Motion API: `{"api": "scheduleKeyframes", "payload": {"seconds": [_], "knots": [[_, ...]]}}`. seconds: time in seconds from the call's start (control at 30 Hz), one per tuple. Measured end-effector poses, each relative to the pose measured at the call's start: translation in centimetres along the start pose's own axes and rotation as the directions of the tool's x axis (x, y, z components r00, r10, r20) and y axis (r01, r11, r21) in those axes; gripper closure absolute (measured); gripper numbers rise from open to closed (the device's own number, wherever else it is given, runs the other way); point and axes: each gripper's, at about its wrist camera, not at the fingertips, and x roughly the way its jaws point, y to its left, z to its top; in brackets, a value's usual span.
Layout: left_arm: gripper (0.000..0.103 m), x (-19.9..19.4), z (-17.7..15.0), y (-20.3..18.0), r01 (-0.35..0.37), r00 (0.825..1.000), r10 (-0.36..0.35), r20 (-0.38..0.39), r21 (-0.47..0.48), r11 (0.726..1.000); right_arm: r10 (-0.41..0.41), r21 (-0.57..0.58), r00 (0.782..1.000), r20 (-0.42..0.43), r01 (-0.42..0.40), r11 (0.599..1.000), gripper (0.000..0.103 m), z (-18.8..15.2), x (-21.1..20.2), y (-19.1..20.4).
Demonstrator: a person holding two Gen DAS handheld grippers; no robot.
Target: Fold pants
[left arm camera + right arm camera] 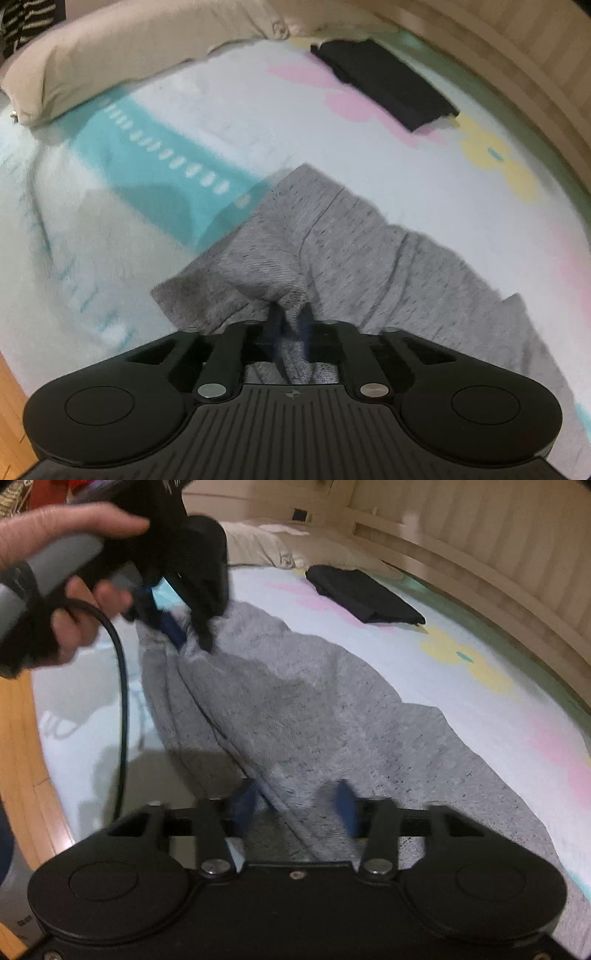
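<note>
On the left, my left claw is pinched tight on a bunched edge of the grey pants, and the cloth puckers up around the fingers. From the right wrist view that same claw sits at the far left end of the garment, lifting it a little off the bed. The pants run from there across the patterned sheet toward the near right. My right claw stands spread, blue fingers either side of a ridge of fabric, not yet clamped (blur makes contact hard to judge). I'd say we're gathering both ends for the first fold. Next I need the right claw to close on that ridge, then carry evenly with the left. Far right, a dark folded garment lies well apart.
</note>
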Motion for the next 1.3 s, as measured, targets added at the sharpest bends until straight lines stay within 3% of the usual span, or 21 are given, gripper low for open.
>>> {"api": "scheduleKeyframes", "payload": {"seconds": [0.03, 0.13, 0.23, 0.3, 0.43, 0.53, 0.6, 0.67, 0.8, 0.87, 0.9, 0.97, 1.1, 1.23, 1.3], "knots": [[0.097, -0.7, 0.0, -0.2, 0.0, 1.0, 0.0, 0.017, 0.001, 1.0, -0.003, -0.005, 1.0, -0.018, 0.003, 1.0, 0.091, 0.1, 0.4, 0.0], [0.098, -3.8, 0.2, -0.7, 0.03, 0.996, -0.031, 0.089, 0.013, 0.999, 0.023, 0.003, 0.998, -0.056, -0.023, 1.0, 0.094, 0.6, 0.6, -0.7], [0.098, -7.3, 0.1, -0.6, 0.064, 0.983, -0.069, 0.168, 0.032, 0.997, 0.057, 0.114, 0.998, -0.039, -0.052, 0.992, 0.093, 1.4, -0.6, -2.2], [0.098, -8.4, -0.1, 0.0, 0.073, 0.981, -0.076, 0.179, 0.025, 0.997, 0.101, 0.178, 0.995, -0.018, -0.096, 0.979, 0.092, 1.7, -1.8, -3.1], [0.098, -6.5, -1.0, 1.1, -0.007, 0.997, 0.006, 0.072, 0.012, 1.0, 0.127, 0.154, 0.991, -0.034, -0.121, 0.981, 0.091, 1.7, -2.3, -2.2], [0.097, -3.5, -1.3, 2.1, -0.071, 0.996, 0.07, -0.047, -0.021, 0.997, 0.121, 0.093, 0.988, -0.097, -0.112, 0.989, 0.091, 0.9, -0.5, -0.6], [0.092, -1.9, -1.5, 3.2, -0.084, 0.99, 0.074, -0.116, -0.08, 0.993, 0.098, 0.063, 0.99, -0.098, -0.093, 0.994, 0.088, 0.2, 0.3, 0.5], [0.089, -2.0, -1.5, 4.0, -0.082, 0.99, 0.065, -0.129, -0.126, 0.989, 0.074, 0.035, 0.994, -0.08, -0.071, 0.997, 0.085, 0.1, 0.2, 1.2], [0.081, -5.3, -1.9, 4.8, -0.104, 0.994, 0.1, -0.031, -0.195, 0.975, 0.094, 0.061, 0.992, -0.087, -0.089, 0.994, 0.077, 0.6, -0.4, 0.4], [0.081, -7.1, -2.1, 4.7, -0.173, 0.982, 0.185, 0.04, -0.199, 0.965, 0.12, 0.119, 0.99, -0.078, -0.11, 0.987, 0.056, 0.8, -1.0, -0.6], [0.081, -7.7, -2.0, 4.5, -0.195, 0.974, 0.213, 0.079, -0.192, 0.962, 0.128, 0.145, 0.99, -0.065, -0.118, 0.982, 0.051, 0.8, -1.5, -1.0], [0.081, -8.5, -1.8, 3.7, -0.194, 0.966, 0.215, 0.14, -0.152, 0.969, 0.135, 0.194, 0.991, -0.023, -0.128, 0.973, 0.04, 0.7, -3.0, -1.8], [0.081, -8.4, -1.3, -0.2, -0.132, 0.976, 0.126, 0.179, 0.021, 0.991, 0.139, 0.267, 0.99, 0.035, -0.143, 0.953, 0.04, 0.6, -4.8, -3.7], [0.081, -6.9, -1.5, -5.1, -0.014, 0.992, -0.015, 0.125, 0.228, 0.974, 0.073, 0.369, 0.997, 0.029, -0.079, 0.926, 0.046, 0.2, -4.4, -6.5], [0.081, -5.4, -2.4, -6.9, 0.023, 0.997, -0.044, 0.07, 0.287, 0.958, 0.03, 0.407, 1.0, -0.004, -0.026, 0.913, 0.048, -0.1, -3.5, -7.9]]}}
